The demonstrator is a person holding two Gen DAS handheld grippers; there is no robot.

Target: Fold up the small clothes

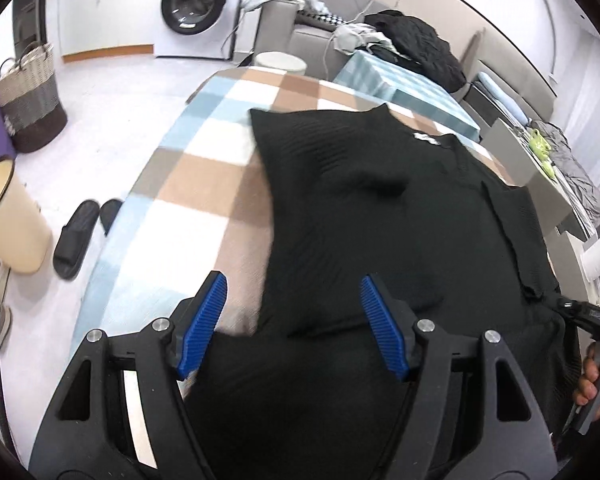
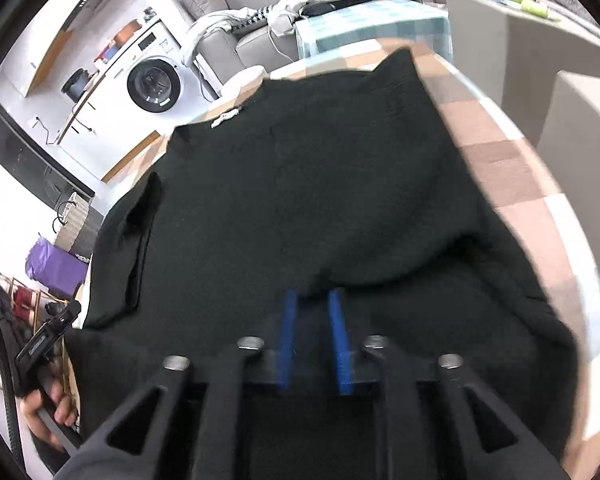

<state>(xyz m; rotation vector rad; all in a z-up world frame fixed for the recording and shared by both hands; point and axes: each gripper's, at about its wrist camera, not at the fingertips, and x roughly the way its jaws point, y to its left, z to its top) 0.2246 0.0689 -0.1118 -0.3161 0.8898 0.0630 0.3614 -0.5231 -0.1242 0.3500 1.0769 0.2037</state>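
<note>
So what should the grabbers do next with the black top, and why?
Probably close the left gripper on the near edge of the black top. Its jaws stand wide open above that edge, while the right gripper is nearly closed at a fold, so both could then lift together.

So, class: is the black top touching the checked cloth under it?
Touching. The left wrist view shows the black top lying spread on the checked cloth, its edge resting directly on the checks with no gap.
</note>
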